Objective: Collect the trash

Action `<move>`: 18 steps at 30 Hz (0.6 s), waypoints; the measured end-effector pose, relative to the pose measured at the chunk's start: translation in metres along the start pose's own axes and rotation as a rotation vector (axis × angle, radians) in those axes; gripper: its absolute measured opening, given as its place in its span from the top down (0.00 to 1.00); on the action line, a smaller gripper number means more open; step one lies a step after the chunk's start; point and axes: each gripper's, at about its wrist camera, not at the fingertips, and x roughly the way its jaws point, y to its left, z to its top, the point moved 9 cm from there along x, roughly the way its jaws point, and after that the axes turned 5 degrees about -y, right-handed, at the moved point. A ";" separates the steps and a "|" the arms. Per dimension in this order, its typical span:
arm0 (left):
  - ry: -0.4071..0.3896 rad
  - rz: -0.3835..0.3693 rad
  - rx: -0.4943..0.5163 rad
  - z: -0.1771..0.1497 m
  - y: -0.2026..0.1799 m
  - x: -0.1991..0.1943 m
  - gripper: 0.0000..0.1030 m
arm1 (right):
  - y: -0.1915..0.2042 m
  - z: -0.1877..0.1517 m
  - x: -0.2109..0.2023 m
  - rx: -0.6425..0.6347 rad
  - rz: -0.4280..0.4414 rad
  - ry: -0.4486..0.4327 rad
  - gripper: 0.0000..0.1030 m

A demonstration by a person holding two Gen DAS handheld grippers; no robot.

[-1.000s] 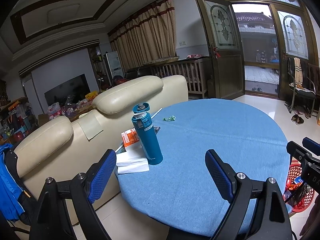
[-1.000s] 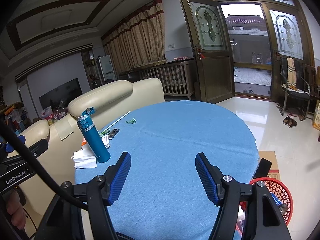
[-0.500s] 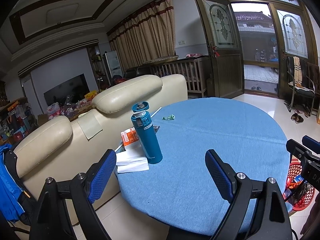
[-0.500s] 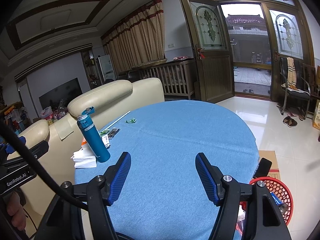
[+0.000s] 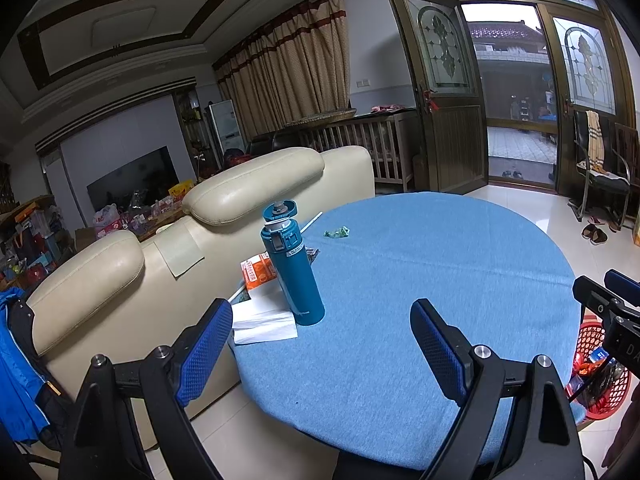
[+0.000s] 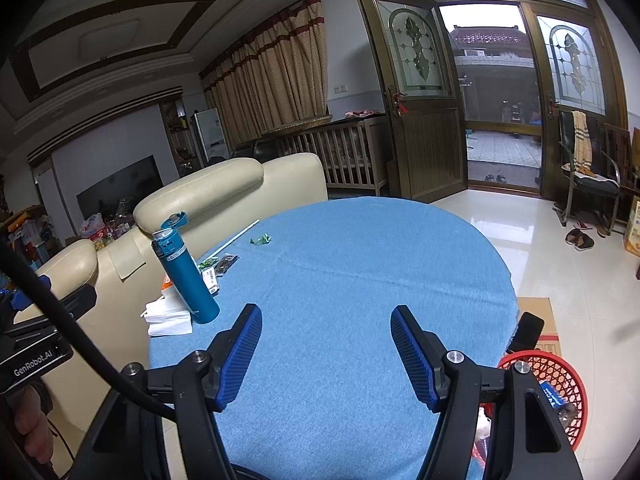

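I hold my left gripper [image 5: 321, 326] and right gripper [image 6: 326, 330] above the near edge of the round, blue-clothed bench [image 5: 440, 280], both open and empty. The crumpled green wrapper [image 5: 337, 233] lies far across, beyond the tall teal flask [image 5: 293, 270]. I judge collecting hasn't begun; next I must reach over, then carry it to the red mesh basket [image 6: 560, 376].

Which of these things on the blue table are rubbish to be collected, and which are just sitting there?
Likely part of the job:
- green crumpled wrapper
- small packets behind the bottle
- white straw
- red basket on the floor, already holding trash

Probably just lying about:
- teal bottle, lid flipped open
- white tissues
- orange carton
- cream sofa
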 end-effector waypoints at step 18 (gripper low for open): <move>0.013 -0.004 0.001 -0.001 -0.002 0.001 0.12 | -0.001 -0.007 0.004 0.000 -0.005 0.022 0.31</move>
